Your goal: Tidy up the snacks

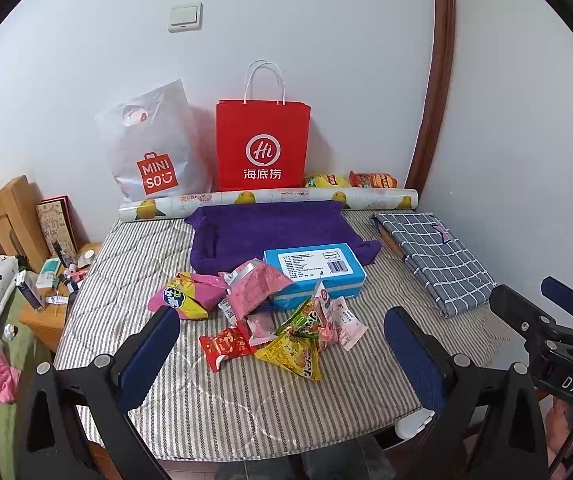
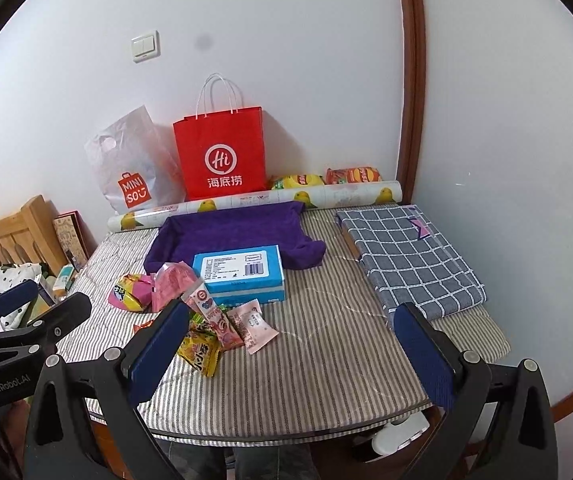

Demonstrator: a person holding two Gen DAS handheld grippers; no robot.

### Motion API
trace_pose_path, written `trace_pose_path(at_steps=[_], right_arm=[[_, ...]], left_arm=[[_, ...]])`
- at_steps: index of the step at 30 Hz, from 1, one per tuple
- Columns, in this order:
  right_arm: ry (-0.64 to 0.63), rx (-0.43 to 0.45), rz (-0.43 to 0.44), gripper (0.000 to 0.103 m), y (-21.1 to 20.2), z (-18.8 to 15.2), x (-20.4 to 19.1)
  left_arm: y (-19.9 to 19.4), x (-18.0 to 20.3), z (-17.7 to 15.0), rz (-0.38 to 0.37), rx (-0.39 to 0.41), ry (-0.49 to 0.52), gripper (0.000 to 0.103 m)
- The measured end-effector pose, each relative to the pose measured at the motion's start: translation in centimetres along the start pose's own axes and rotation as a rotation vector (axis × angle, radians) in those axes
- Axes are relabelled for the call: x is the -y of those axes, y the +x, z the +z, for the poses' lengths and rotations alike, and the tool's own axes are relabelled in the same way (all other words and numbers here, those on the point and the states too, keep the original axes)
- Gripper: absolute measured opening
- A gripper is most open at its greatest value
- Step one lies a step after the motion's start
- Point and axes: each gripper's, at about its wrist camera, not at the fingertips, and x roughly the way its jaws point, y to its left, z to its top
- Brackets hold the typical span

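Note:
Several snack packets lie in a loose pile (image 1: 278, 320) (image 2: 206, 320) on the striped table cover, in front of a blue box (image 1: 314, 276) (image 2: 240, 276). Among them are a red packet (image 1: 224, 346), a yellow-green packet (image 1: 296, 354), a pink pouch (image 1: 258, 286) and a yellow-pink bag (image 1: 186, 296). Behind lies a purple cloth tray (image 1: 270, 232) (image 2: 230, 236). My left gripper (image 1: 282, 354) hovers open above the table's near part, with the pile between its fingers in view. My right gripper (image 2: 292, 350) is open, right of the pile, holding nothing.
A red paper bag (image 1: 263, 146) (image 2: 222, 152) and a white Miniso bag (image 1: 154, 152) lean on the wall behind a patterned roll (image 1: 270, 200). Two chip bags (image 1: 350, 180) lie behind the roll. A folded checked cloth (image 1: 434, 256) (image 2: 410, 256) lies at right. A cluttered nightstand (image 1: 54, 288) stands left.

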Motion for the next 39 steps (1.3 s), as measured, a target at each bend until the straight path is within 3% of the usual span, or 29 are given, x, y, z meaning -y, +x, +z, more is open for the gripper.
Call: trace_pose_path(at_steps=[39], right_arm=[[0.001, 0.009, 0.005, 0.101, 0.29, -0.48, -0.67]], left_arm=[[0.12, -0.19, 0.08, -0.007, 0.008, 0.005, 0.103]])
